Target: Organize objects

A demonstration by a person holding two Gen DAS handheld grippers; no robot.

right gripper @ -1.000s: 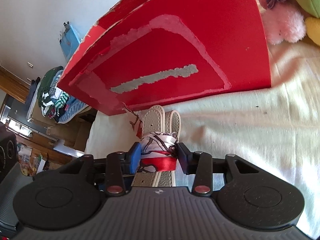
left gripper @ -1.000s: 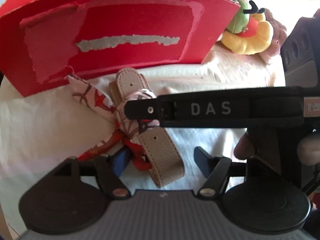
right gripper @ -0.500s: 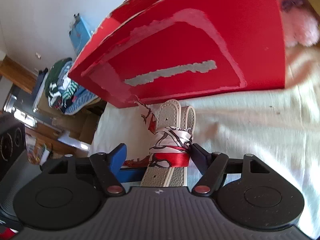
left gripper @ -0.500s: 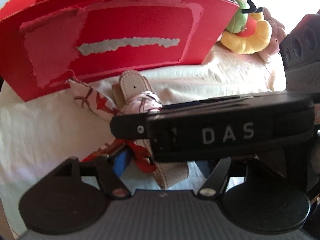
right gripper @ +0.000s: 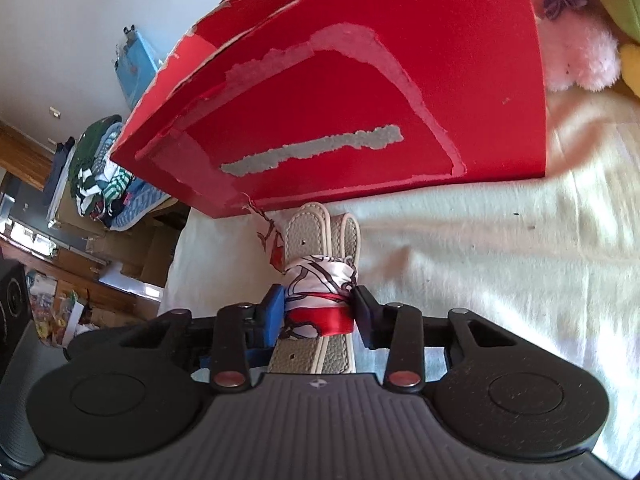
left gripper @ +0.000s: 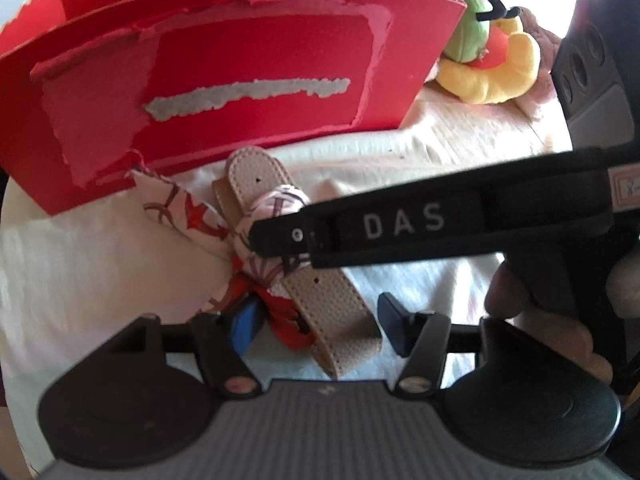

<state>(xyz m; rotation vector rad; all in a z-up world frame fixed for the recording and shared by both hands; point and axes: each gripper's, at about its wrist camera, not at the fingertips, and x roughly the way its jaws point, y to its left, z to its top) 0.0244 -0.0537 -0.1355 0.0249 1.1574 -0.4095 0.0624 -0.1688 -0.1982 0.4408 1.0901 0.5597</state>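
left wrist cam sits low over white bed cover (left gripper: 80, 264), faces red box (left gripper: 248, 80), close up. right wrist cam comes from other side, tilted, also aimed at red box (right gripper: 360, 100). both share box front plus scarf-wrapped strap (left gripper: 280, 240) (right gripper: 320, 280) right under lenses.

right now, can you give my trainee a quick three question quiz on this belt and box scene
1. True or false: the right gripper is shut on the scarf-wrapped belt.
2. Multiple choice: where is the belt relative to the red box? A) inside it B) on the white cloth in front of it C) on top of it
3. Fill in: the left gripper is ____, its fingers either side of the belt's near end without clamping it.

Key: 1 true; 2 B; 3 open
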